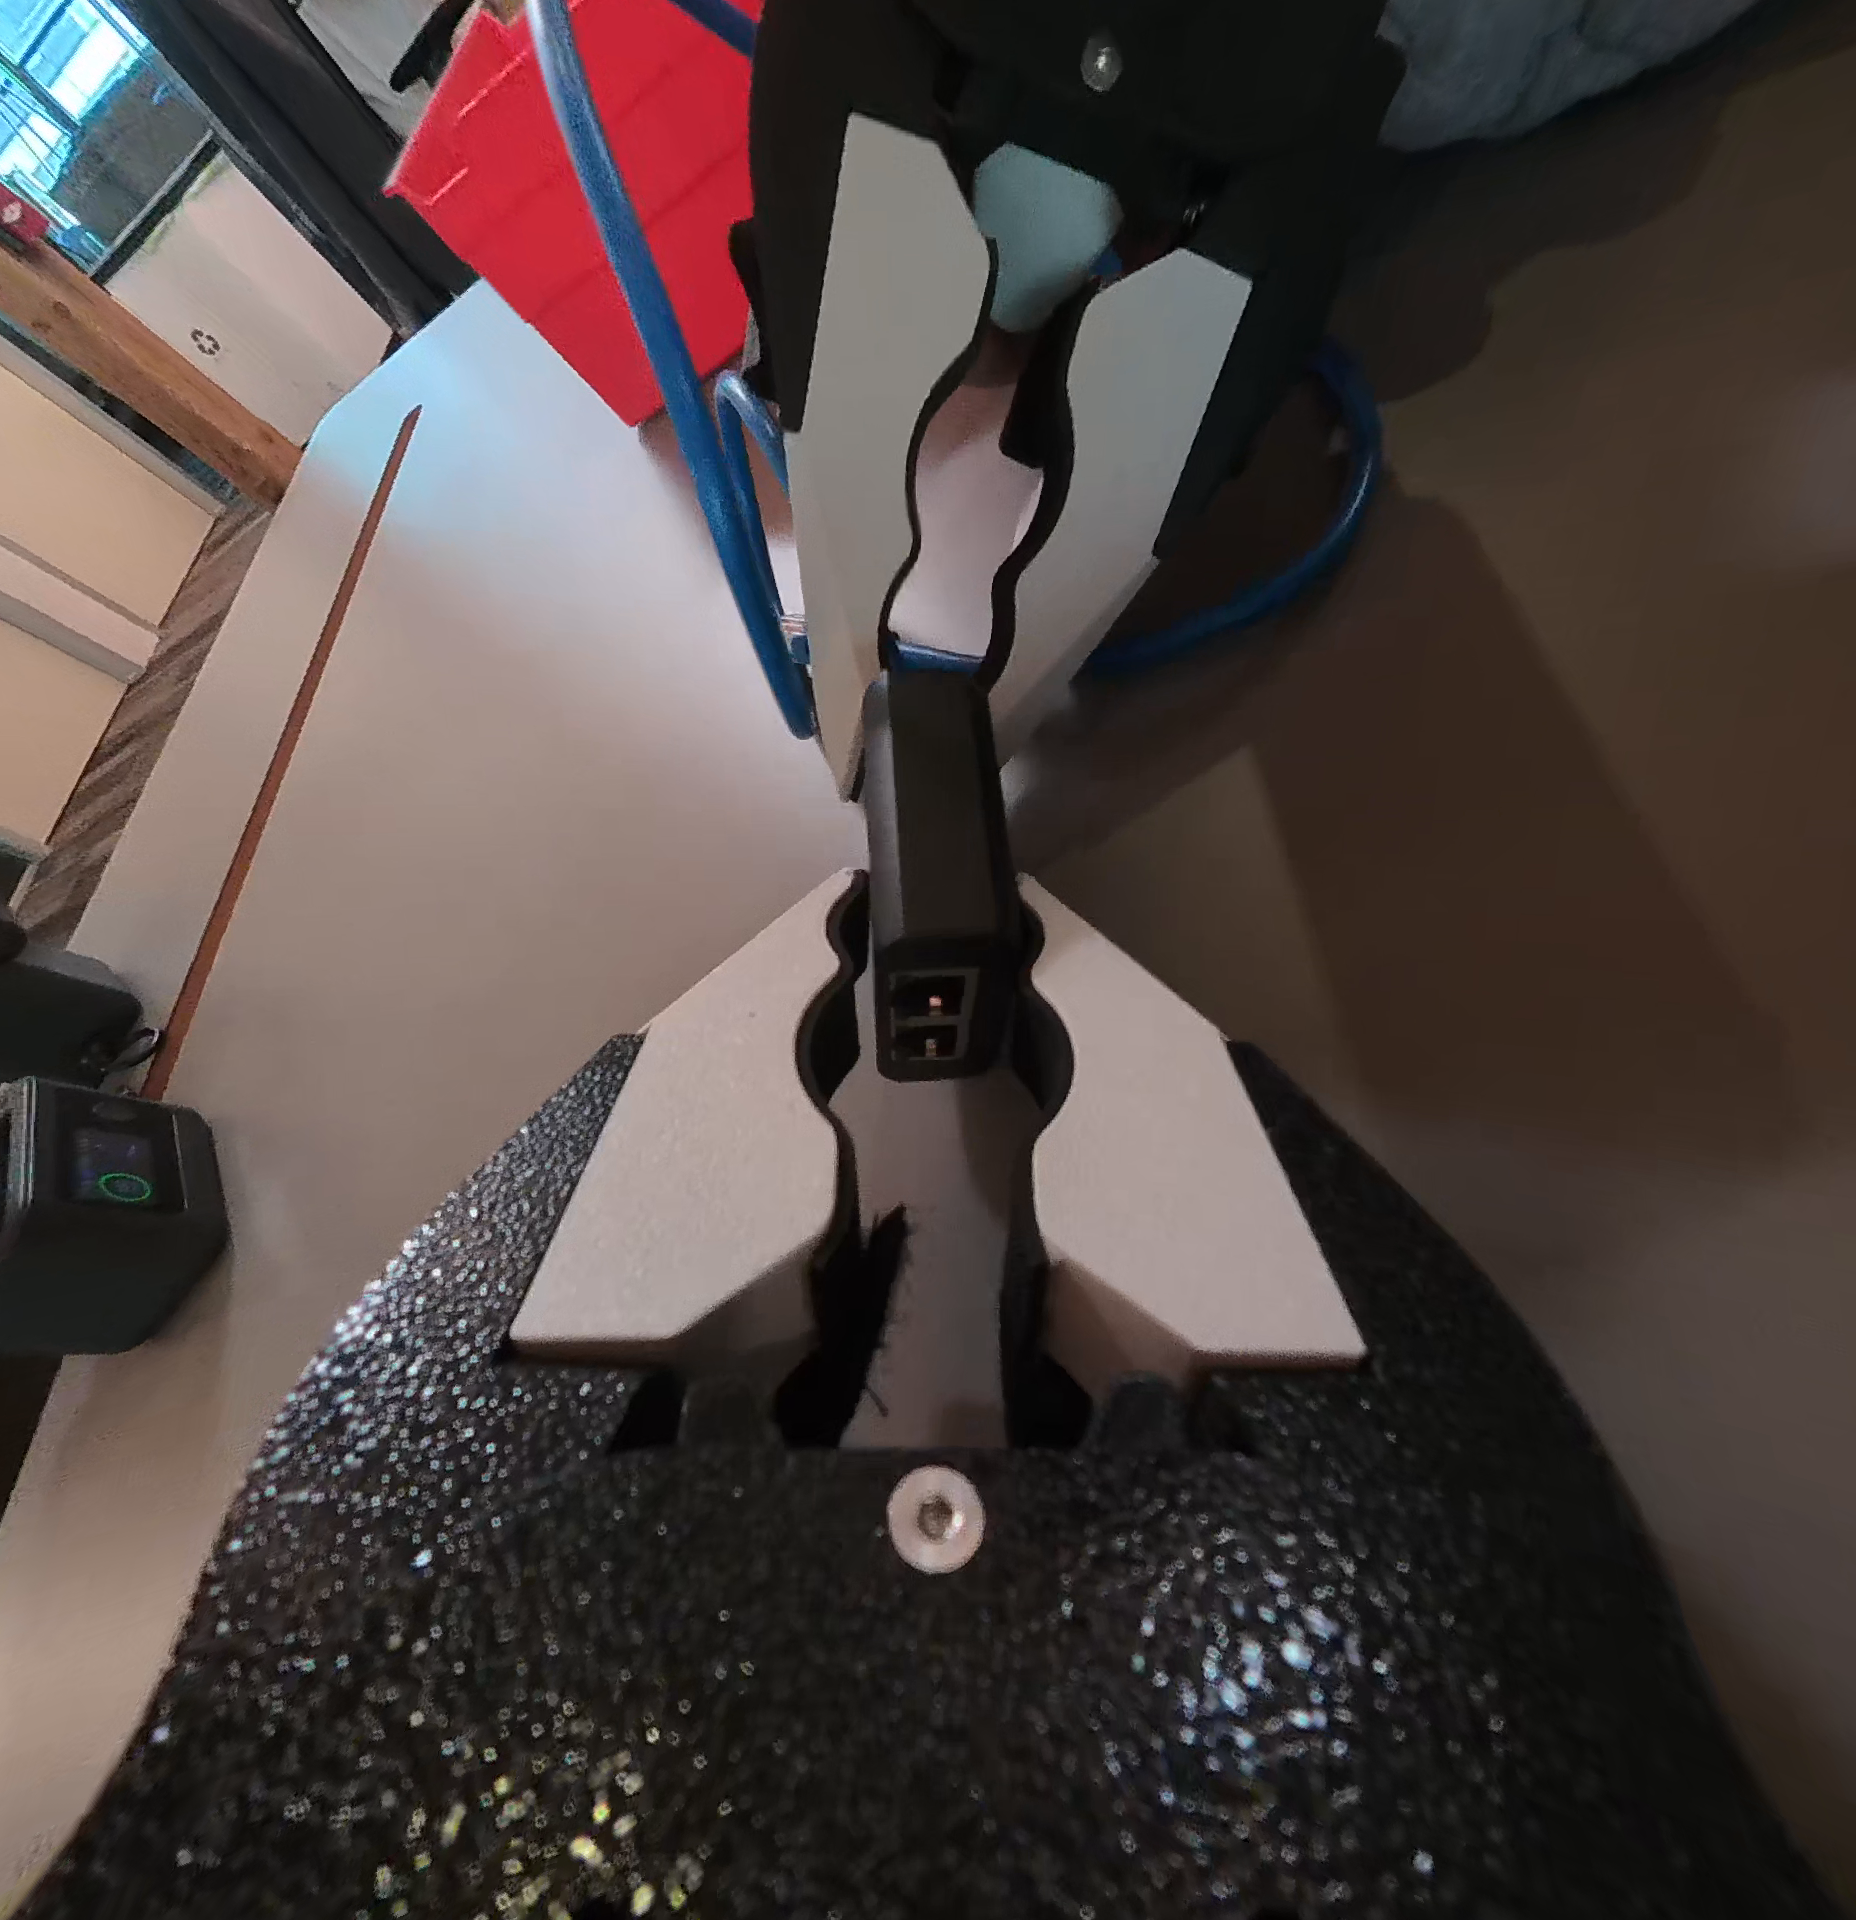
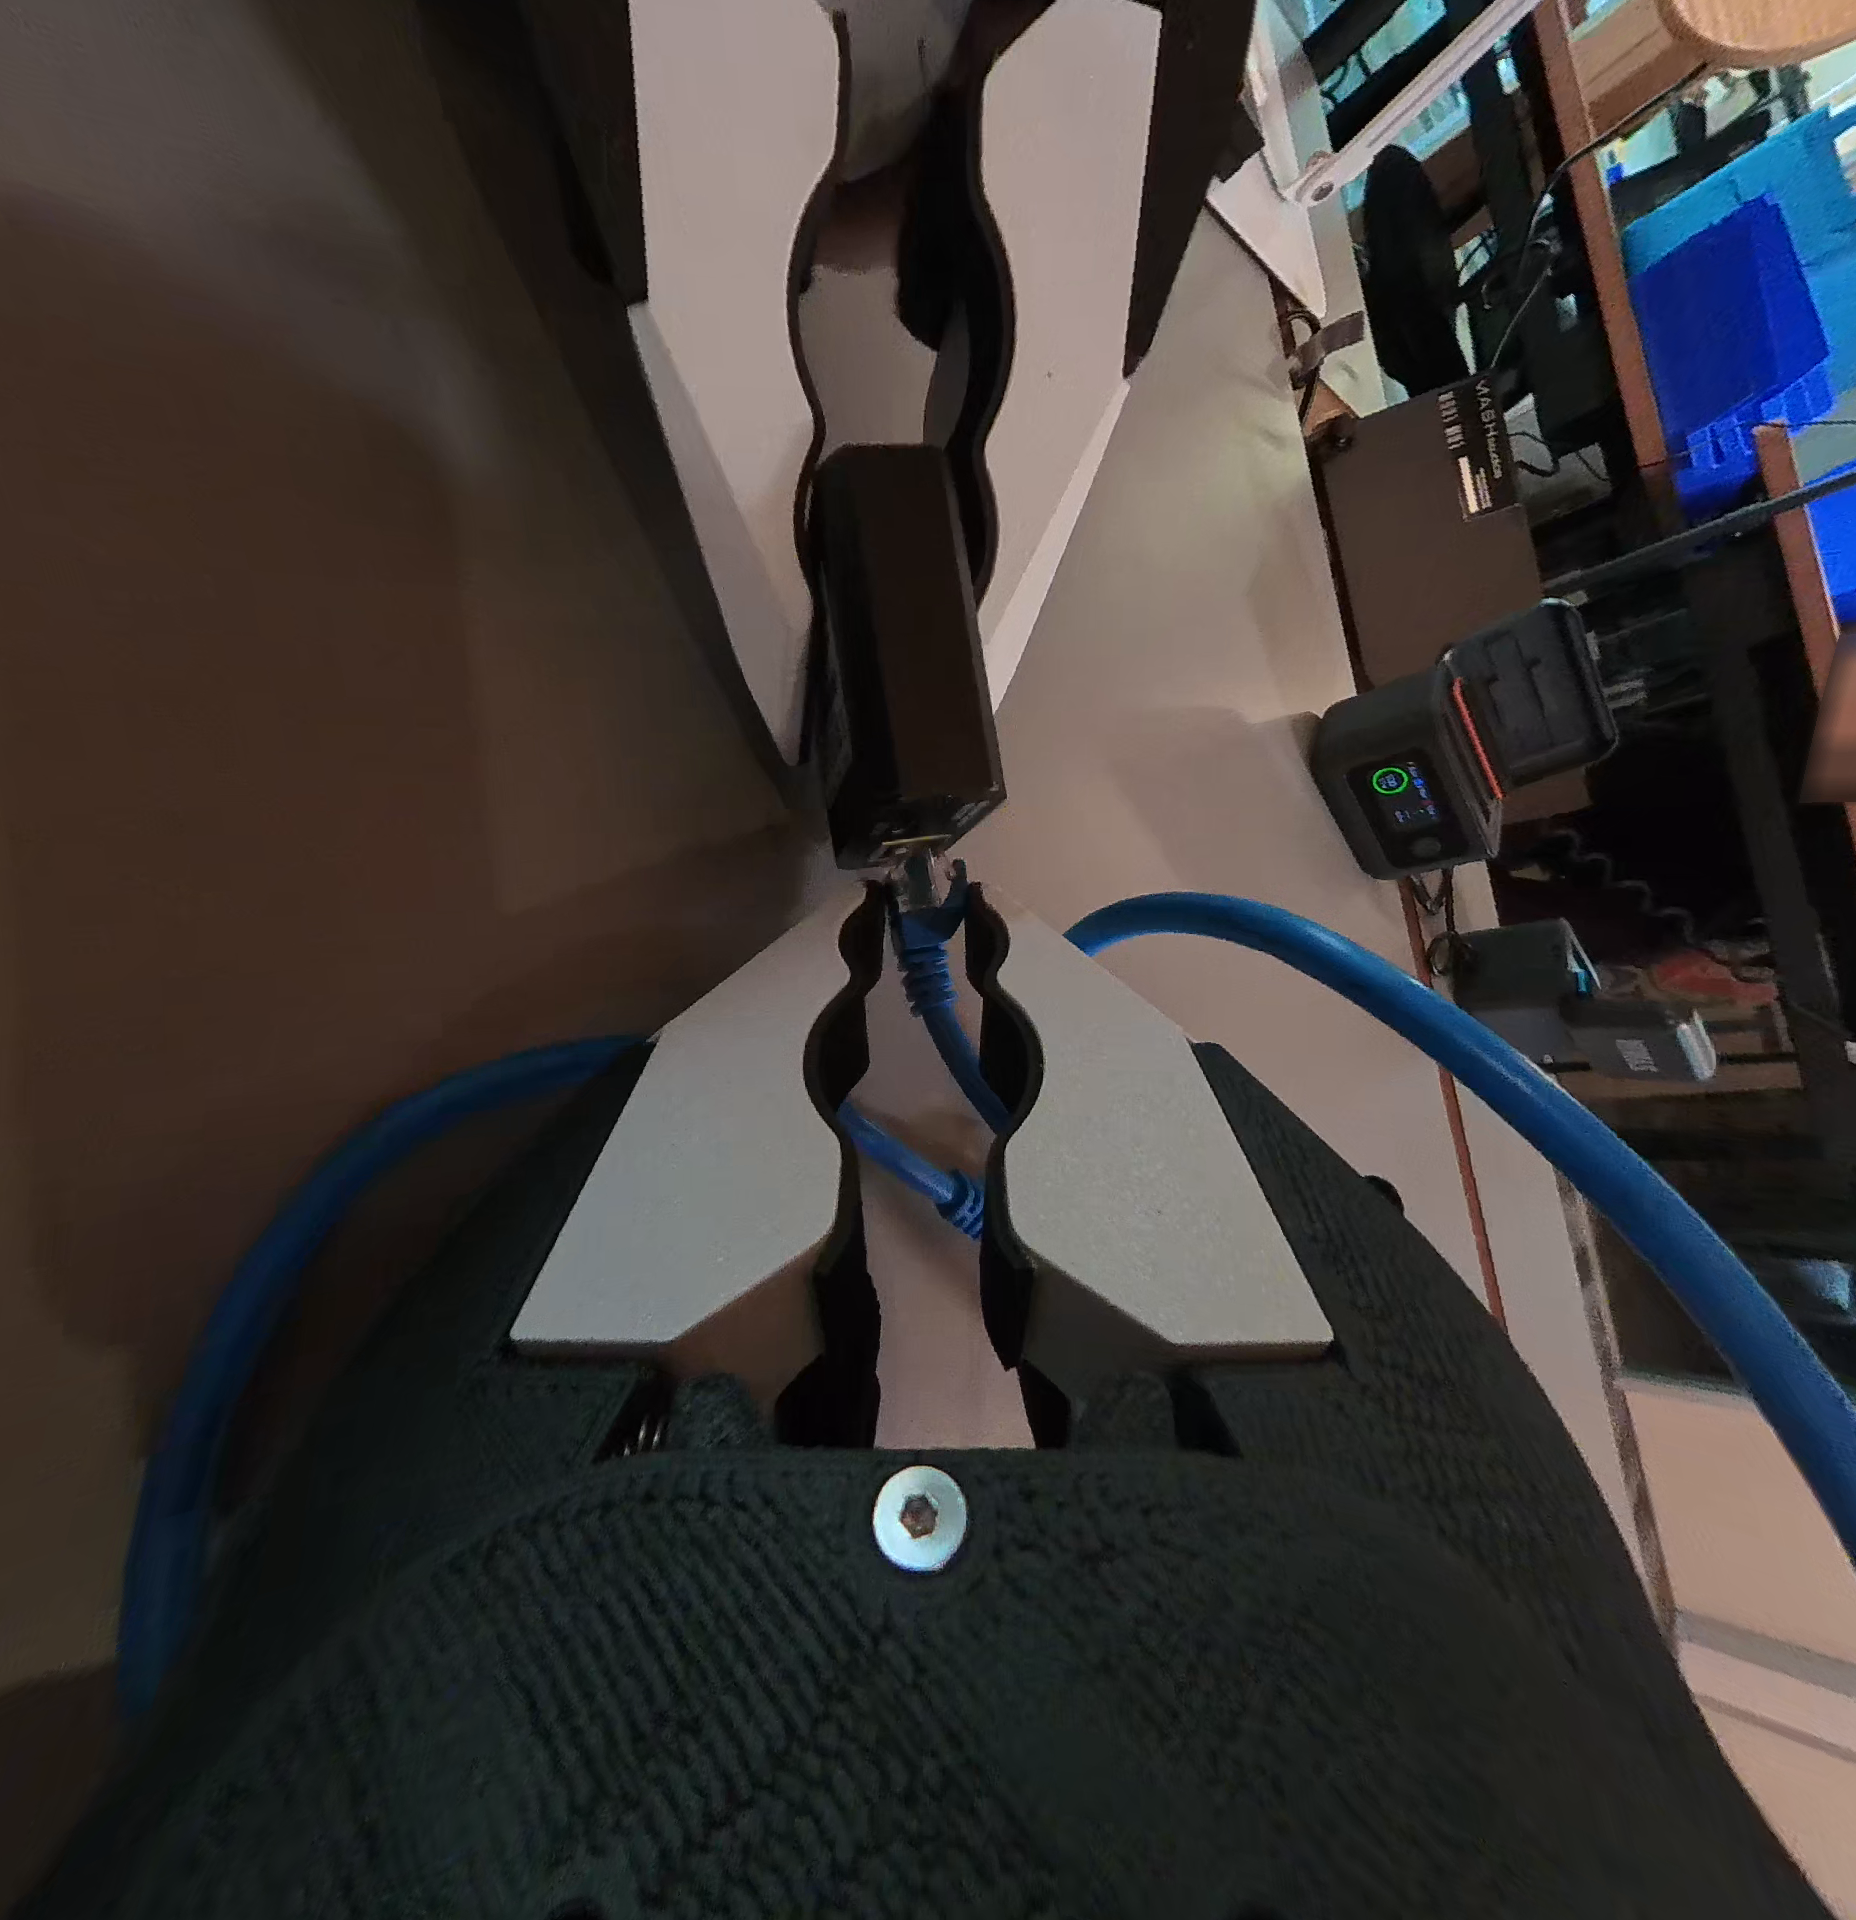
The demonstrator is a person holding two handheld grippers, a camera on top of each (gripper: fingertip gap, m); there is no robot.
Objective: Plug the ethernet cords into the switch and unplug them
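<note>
- The left gripper pinches the near end of the small black switch, its wavy-edged fingers pressed against both sides of the box.
- Only the left wrist view shows this end of the switch: two stacked, empty sockets.
- In the right wrist view, the right gripper clamps the blue boot of an ethernet cord at its fingertips, the clear plug touching a port on the switch; how deep it sits cannot be told.
- Only this view shows a second blue plug lying loose between the right gripper's fingers, nearer the camera.
- Blue cable loops around both sides of the right gripper over the white table.
- Farther off, the left wrist view shows a red bin, and a small black device with a lit screen sits at the table edge.
</note>
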